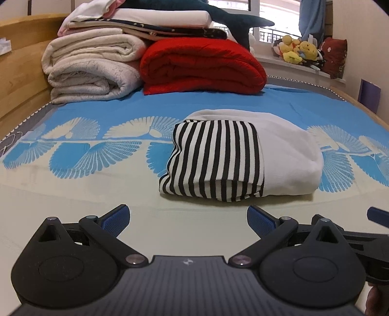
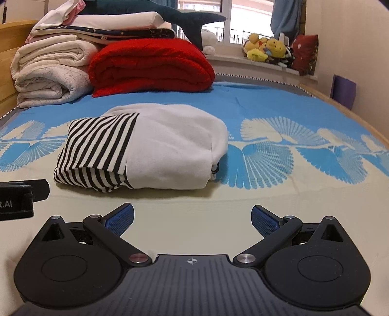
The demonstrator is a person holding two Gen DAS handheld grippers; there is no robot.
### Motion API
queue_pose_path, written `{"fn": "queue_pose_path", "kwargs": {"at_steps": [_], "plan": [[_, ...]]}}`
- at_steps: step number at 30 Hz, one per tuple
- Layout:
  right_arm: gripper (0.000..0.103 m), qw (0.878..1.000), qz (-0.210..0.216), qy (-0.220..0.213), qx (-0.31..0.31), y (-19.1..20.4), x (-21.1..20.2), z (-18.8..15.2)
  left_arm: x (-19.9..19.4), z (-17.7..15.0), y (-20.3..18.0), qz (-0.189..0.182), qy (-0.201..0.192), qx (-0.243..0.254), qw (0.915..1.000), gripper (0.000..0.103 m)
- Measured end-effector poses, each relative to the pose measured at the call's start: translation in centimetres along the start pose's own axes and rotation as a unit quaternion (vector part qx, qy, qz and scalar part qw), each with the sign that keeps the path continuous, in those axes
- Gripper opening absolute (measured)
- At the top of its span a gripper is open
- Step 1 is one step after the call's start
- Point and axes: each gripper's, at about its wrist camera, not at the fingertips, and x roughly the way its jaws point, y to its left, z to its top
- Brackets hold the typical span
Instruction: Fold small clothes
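Both the left tongs [image 1: 188,220] and right tongs [image 2: 192,218] stood wide open and empty, near the folded white-and-black-striped knit garment [image 1: 243,158] on the blue-patterned bed cover [image 1: 97,150]; any final tidying should press edges square.

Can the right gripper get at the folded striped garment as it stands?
Probably yes. The right gripper is open and empty, the folded striped garment lies just ahead on the bedspread, and only bare fabric shows between them.

Plush shark [image 1: 218,14] loses its head beyond both views' top edge.
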Motion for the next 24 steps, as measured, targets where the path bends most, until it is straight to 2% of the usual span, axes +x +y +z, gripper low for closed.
{"fn": "queue_pose_path", "kwargs": {"at_steps": [24], "plan": [[0.102, 1.000, 0.011, 0.002, 0.008, -0.31, -0.29, 0.12, 0.34, -0.13, -0.11, 0.014, 0.004, 0.005, 0.9999, 0.103]]}}
